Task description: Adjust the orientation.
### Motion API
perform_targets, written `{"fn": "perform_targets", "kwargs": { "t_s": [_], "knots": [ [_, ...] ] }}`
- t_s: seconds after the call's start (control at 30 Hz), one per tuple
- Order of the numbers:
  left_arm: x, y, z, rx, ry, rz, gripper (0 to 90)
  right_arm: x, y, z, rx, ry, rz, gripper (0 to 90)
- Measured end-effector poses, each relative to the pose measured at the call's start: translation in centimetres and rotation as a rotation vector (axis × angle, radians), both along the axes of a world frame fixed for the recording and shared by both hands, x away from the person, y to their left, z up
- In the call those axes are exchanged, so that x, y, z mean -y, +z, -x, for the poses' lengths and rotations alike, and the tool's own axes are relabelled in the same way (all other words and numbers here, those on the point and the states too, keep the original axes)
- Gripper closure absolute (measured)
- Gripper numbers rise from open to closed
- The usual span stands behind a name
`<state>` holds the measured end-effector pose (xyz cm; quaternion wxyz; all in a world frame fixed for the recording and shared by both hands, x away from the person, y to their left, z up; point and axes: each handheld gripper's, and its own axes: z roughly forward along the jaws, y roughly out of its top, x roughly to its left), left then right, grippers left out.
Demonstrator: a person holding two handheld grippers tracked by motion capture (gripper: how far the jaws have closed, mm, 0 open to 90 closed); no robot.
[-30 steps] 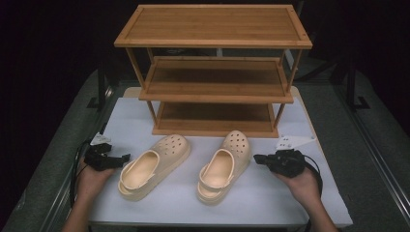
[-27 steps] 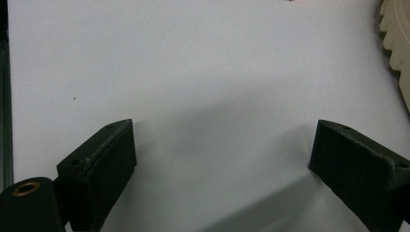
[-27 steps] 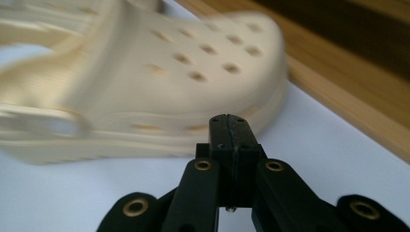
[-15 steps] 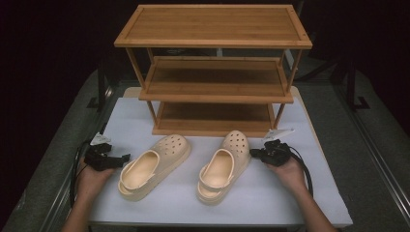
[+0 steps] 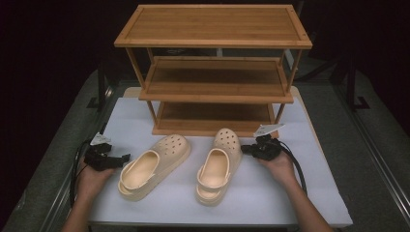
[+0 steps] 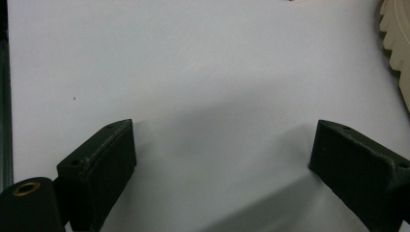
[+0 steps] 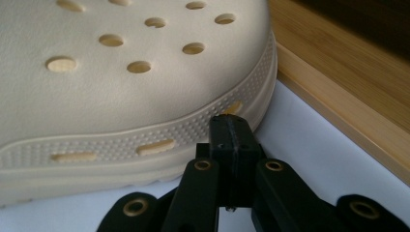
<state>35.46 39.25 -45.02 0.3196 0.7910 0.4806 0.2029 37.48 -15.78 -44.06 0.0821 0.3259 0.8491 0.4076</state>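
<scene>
Two cream clogs lie on the white table (image 5: 290, 193) in front of a wooden rack (image 5: 215, 72). The left clog (image 5: 152, 164) angles toward the right; the right clog (image 5: 220, 162) points at the rack. My right gripper (image 5: 245, 149) is shut with nothing between its jaws, its tip (image 7: 231, 126) right against the perforated toe side of the right clog (image 7: 130, 82). My left gripper (image 5: 123, 157) rests on the table just left of the left clog's heel, jaws wide open (image 6: 222, 159) over bare tabletop, with the clog's ribbed edge (image 6: 396, 48) at the far right.
The three-tier bamboo rack stands at the back of the table, its bottom shelf (image 5: 215, 118) just behind the clogs; its base edge (image 7: 348, 87) runs close beside my right gripper. Dark floor surrounds the table.
My right gripper moved left and forward from the table's right side up to the right clog's toe. The left gripper and both clogs stayed put.
</scene>
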Motion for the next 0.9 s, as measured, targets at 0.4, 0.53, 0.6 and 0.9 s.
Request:
{"fn": "perform_targets", "kwargs": {
  "t_s": [0.4,0.53,0.6,0.9],
  "knots": [
    [0.0,0.0,0.0,0.000,0.000,0.000,8.4,-3.7,0.0,-1.9,0.000,0.039,0.000,89.9],
    [0.0,0.0,0.0,0.000,0.000,0.002,8.4,-4.8,0.1,-2.2,-0.008,0.034,0.004,89.8],
    [0.0,0.0,0.0,0.001,0.000,0.002,8.4,-5.0,0.2,-2.3,-0.013,0.022,0.005,88.1],
    [0.0,0.0,0.0,0.000,0.000,0.000,8.5,-3.6,3.2,1.4,-0.005,-0.050,-0.035,71.4]
  ]
}}
